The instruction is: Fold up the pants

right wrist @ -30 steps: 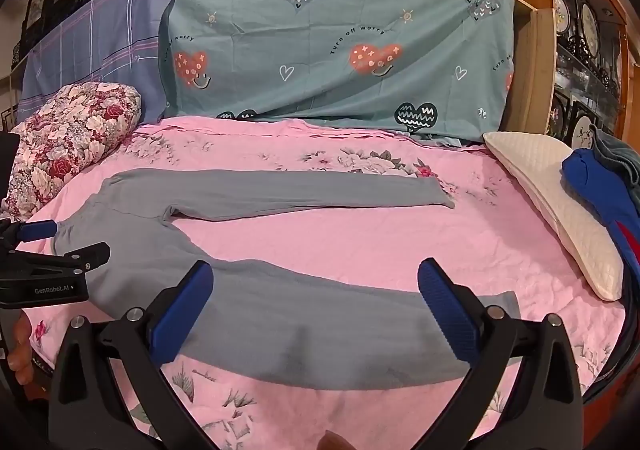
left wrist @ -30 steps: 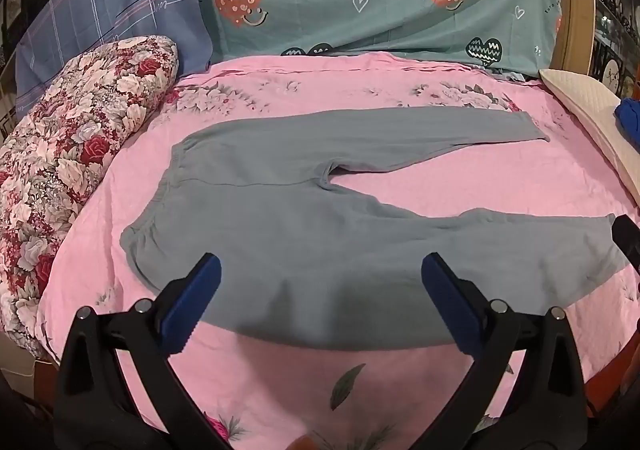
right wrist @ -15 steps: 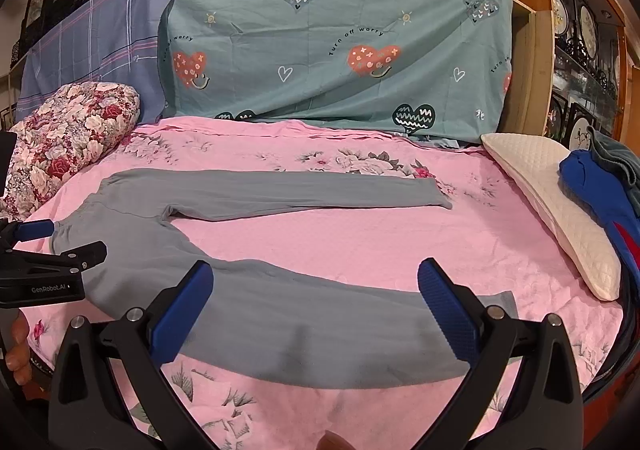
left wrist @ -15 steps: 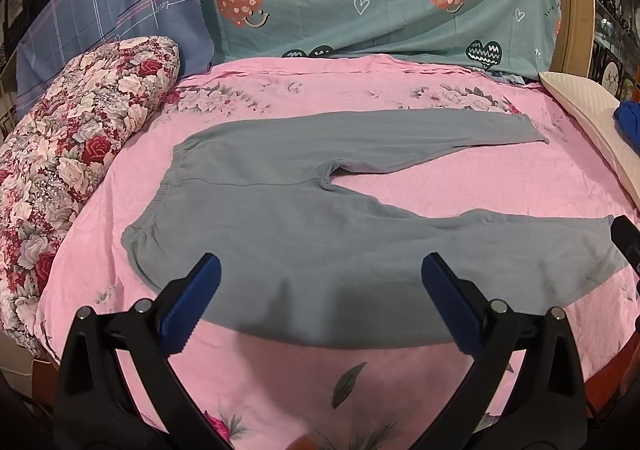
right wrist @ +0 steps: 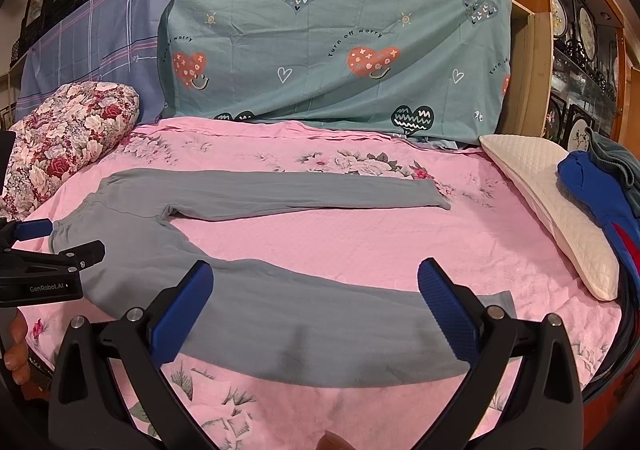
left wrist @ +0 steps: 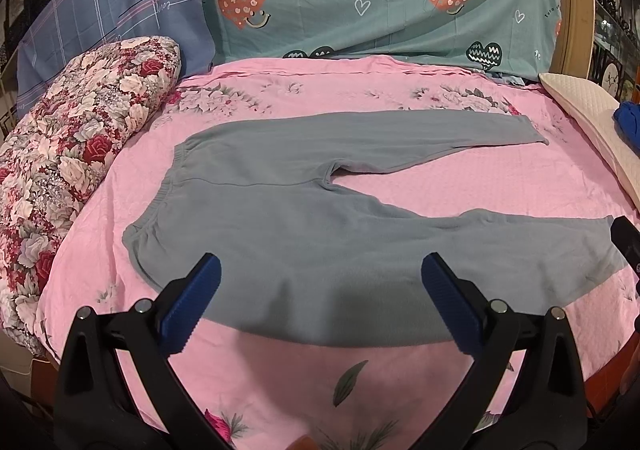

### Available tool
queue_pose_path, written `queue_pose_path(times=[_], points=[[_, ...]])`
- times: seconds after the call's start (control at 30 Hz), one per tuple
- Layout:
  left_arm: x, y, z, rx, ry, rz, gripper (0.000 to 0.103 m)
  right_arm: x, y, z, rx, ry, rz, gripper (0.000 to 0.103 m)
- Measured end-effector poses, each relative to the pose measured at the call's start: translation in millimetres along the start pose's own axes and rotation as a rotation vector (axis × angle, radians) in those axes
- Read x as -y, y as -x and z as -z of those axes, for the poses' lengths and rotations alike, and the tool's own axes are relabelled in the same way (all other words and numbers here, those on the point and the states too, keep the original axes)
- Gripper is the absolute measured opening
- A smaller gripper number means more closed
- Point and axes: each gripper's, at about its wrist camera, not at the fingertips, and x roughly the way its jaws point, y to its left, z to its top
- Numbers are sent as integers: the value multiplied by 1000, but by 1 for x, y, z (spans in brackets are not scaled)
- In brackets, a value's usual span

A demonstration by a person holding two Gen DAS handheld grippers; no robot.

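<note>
Pink floral bed (left wrist: 280, 98) carries flat grey-green cotton pants (left wrist: 304, 234); my left gripper (left wrist: 320, 286) and right gripper (right wrist: 316, 290) hover, fingers apart.

Open pink bedspread (right wrist: 360, 246) between the two legs of the pants (left wrist: 320, 234), room to pass there. Near edge of the bed bare too. Left side blocked by the floral bolster (left wrist: 68, 154); right side by the white pillow (right wrist: 560, 210) and blue clothes (right wrist: 596, 194); draped sheet (right wrist: 320, 50) walls the far end.
</note>
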Motion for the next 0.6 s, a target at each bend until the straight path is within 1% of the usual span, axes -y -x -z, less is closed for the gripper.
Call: queue_pose_path(times=[0.6], points=[[-1,2,1,3,2,0,101,-1,1,1,4,4,4,102]])
